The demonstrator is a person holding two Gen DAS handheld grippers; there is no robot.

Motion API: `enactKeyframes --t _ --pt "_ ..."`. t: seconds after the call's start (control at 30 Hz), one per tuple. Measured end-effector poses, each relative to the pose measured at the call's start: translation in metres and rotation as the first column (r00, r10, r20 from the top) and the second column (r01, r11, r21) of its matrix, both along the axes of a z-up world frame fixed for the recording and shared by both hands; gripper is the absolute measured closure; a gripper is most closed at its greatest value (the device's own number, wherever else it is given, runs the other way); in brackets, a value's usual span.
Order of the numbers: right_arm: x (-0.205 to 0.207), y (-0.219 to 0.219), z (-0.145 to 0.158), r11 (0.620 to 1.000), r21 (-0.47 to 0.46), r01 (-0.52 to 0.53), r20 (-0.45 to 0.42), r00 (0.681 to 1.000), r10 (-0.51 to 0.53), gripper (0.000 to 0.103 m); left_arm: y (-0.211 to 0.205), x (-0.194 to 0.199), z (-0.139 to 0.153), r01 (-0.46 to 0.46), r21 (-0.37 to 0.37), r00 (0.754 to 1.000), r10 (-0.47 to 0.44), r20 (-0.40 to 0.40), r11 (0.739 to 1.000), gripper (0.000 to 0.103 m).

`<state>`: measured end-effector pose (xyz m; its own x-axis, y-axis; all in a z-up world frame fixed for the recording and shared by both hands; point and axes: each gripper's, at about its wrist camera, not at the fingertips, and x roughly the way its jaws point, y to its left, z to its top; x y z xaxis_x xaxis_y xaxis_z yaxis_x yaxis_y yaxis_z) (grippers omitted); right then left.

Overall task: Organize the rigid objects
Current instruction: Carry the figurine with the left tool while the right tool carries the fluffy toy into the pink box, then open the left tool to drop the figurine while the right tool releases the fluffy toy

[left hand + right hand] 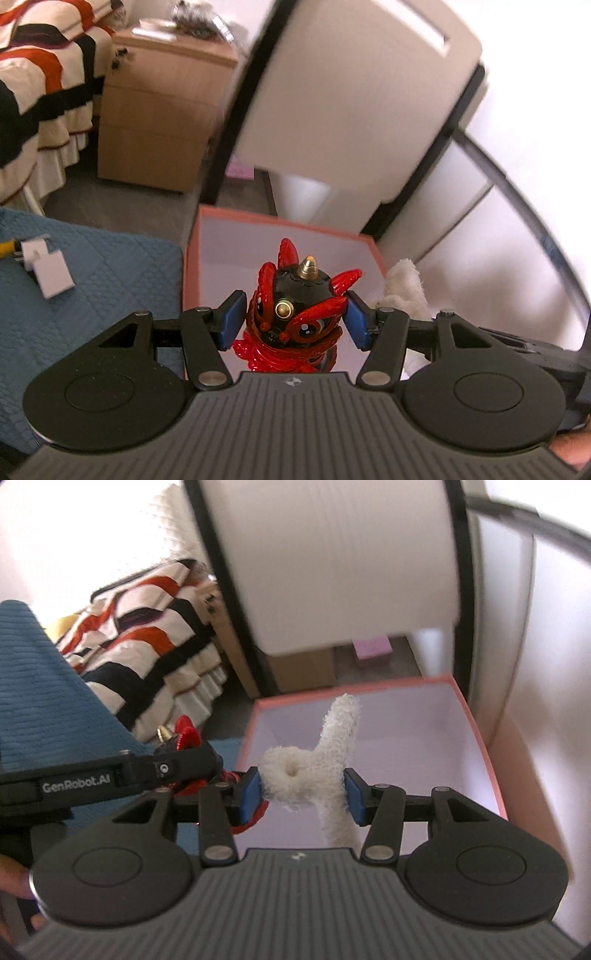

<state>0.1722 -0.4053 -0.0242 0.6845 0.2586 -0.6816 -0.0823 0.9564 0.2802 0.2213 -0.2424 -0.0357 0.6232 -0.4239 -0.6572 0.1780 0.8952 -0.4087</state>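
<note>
A red and black figurine (295, 314) with a gold horn sits between the blue pads of my left gripper (295, 319), which is shut on it above the near part of a pink-rimmed box (221, 214) with a white inside. My right gripper (303, 794) is shut on a white fuzzy toy (314, 771) with one long limb pointing up, held over the same box (476, 731). In the right wrist view the left gripper's arm (110, 775) and the figurine's horn (164, 734) show at the left. The white toy (404, 282) shows at the right of the left wrist view.
A blue quilted cover (96, 280) lies left of the box, with white cards (48, 269) on it. Behind stand a wooden nightstand (155, 110), a bed with a striped blanket (37, 85) and white cabinet panels with black edges (351, 92). A pink item (373, 648) lies on the floor.
</note>
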Motion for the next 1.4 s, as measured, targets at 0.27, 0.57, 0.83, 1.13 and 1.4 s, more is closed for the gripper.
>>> enactKeyframes --t 0.27,0.57,0.83,1.13,1.4 --pt "0.008 -0.025 -0.055 1.000 0.015 0.020 -0.124 0.992 -0.018 0.051 -0.038 0.010 -0.051 0.043 0.051 0.994 -0.038 -0.102 0.998 0.040" --pt "0.013 -0.037 -0.106 1.000 0.003 0.013 -0.254 0.967 -0.012 0.051 -0.052 0.015 -0.094 0.079 0.090 0.979 -0.061 -0.195 0.993 0.040" --pt "0.017 -0.054 -0.125 1.000 0.014 0.026 -0.302 0.953 -0.020 0.051 -0.059 0.022 -0.111 0.088 0.123 0.975 -0.060 -0.212 0.989 0.040" --pt "0.024 -0.047 -0.128 0.999 -0.001 0.038 -0.318 0.947 -0.036 0.050 -0.057 0.023 -0.110 0.097 0.117 0.977 -0.072 -0.201 0.988 0.036" --pt "0.016 -0.052 -0.111 0.994 -0.008 0.110 -0.291 0.951 -0.107 0.024 -0.042 0.014 -0.078 0.080 0.099 0.989 -0.067 -0.129 0.992 0.036"
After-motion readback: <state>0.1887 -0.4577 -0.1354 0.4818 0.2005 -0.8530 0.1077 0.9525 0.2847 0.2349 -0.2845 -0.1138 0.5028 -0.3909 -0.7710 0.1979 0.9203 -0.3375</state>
